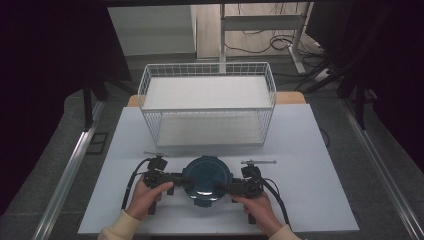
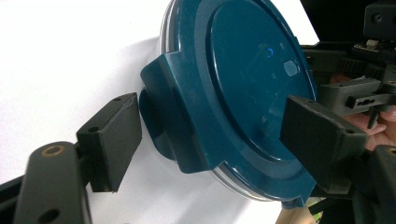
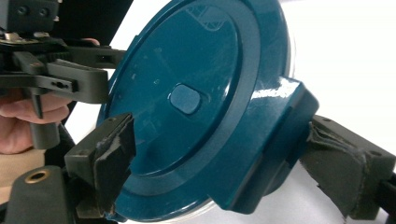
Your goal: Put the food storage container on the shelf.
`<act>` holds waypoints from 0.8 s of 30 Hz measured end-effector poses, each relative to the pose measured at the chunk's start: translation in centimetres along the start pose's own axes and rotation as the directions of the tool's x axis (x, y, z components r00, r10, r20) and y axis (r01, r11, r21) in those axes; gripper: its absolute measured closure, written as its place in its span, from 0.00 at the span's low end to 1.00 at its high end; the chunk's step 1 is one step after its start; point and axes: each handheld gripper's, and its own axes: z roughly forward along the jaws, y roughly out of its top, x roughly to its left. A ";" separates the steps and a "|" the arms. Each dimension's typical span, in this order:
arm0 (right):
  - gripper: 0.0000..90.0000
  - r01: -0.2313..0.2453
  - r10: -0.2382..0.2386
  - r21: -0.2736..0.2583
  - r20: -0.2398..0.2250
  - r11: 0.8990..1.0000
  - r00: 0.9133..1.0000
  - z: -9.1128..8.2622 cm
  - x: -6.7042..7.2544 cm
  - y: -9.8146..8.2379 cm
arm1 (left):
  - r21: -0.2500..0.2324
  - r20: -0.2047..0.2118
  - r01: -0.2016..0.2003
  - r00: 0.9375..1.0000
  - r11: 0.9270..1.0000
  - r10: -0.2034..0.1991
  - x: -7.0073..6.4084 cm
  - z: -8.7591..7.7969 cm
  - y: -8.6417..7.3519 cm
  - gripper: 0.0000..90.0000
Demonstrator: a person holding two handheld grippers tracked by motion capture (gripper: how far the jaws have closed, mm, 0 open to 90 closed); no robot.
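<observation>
Both forearms reaching in from the near table (image 1: 310, 200) edge, left tongs (image 1: 186, 178) and right tongs (image 1: 220, 188) levelled at opposite sides of the round blue lidded container (image 1: 206, 178), likely to lift it two-handed toward the white wire basket (image 1: 207, 102) behind. Left jaws apart, straddling a lid latch tab (image 2: 173, 116) without pressing. Right jaws apart too, one pad by the rim, the other just beside the opposite latch tab (image 3: 280, 140); contact hard to tell.

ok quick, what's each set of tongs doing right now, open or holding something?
Left tongs: open, jaws either side of the blue lid's clip tab, no grip on it.
Right tongs: open, jaws straddling the lid's opposite clip tab; whether the pads touch it cannot be told.
</observation>
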 end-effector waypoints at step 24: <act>0.41 -0.142 0.140 -0.040 -0.063 0.989 0.988 -1.1 -0.9 -0.3 | -0.023 0.010 0.048 0.999 0.999 -0.047 -0.8 -0.9 -0.9 0.42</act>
